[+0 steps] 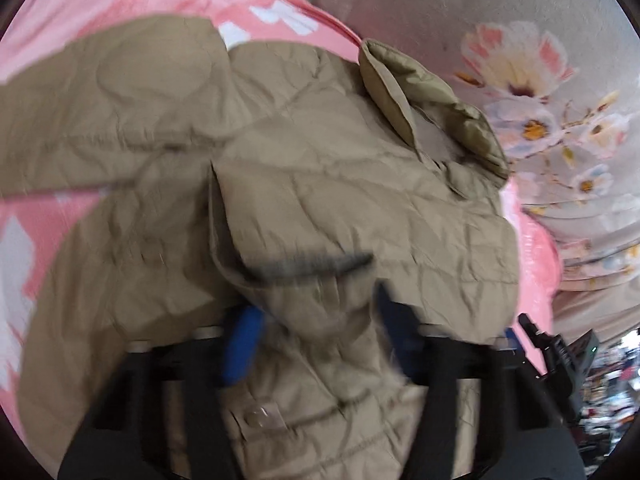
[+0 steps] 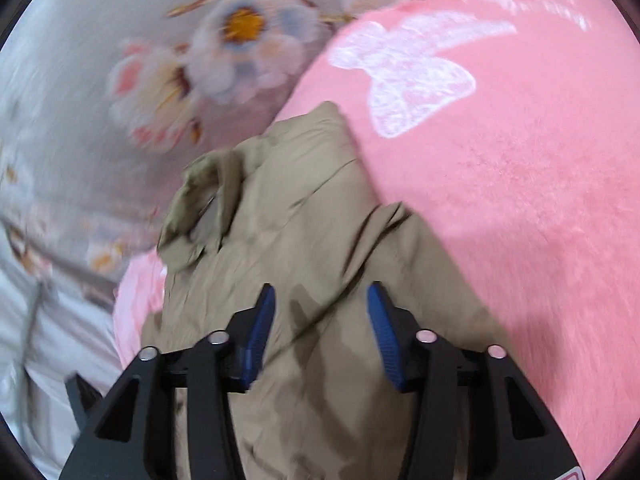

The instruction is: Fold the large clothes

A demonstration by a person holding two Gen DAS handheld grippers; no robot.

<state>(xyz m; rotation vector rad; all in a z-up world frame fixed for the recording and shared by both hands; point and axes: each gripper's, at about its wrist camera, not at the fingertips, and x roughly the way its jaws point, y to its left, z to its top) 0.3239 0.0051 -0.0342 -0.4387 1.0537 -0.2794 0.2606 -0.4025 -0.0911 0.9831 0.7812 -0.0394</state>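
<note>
A tan quilted jacket (image 1: pixel 280 140) lies spread and rumpled on a pink blanket (image 1: pixel 80 0), collar toward the upper right. My left gripper (image 1: pixel 316 300) is over its near part. A bunched fold of the jacket, with a dark zip edge, fills the gap between the blue pads (image 1: pixel 240 340) and drapes over the right finger. In the right wrist view the jacket (image 2: pixel 300 200) runs up from under my right gripper (image 2: pixel 320 292). Its blue pads (image 2: pixel 260 332) stand apart, inner faces bare, with the cloth lying between and below them.
A grey floral sheet (image 1: pixel 480 20) borders the pink blanket (image 2: pixel 520 200) on the far side and shows again as the floral sheet (image 2: pixel 80 80) at upper left. A black device (image 1: pixel 552 344) and room clutter (image 1: pixel 600 400) sit at the left view's right edge.
</note>
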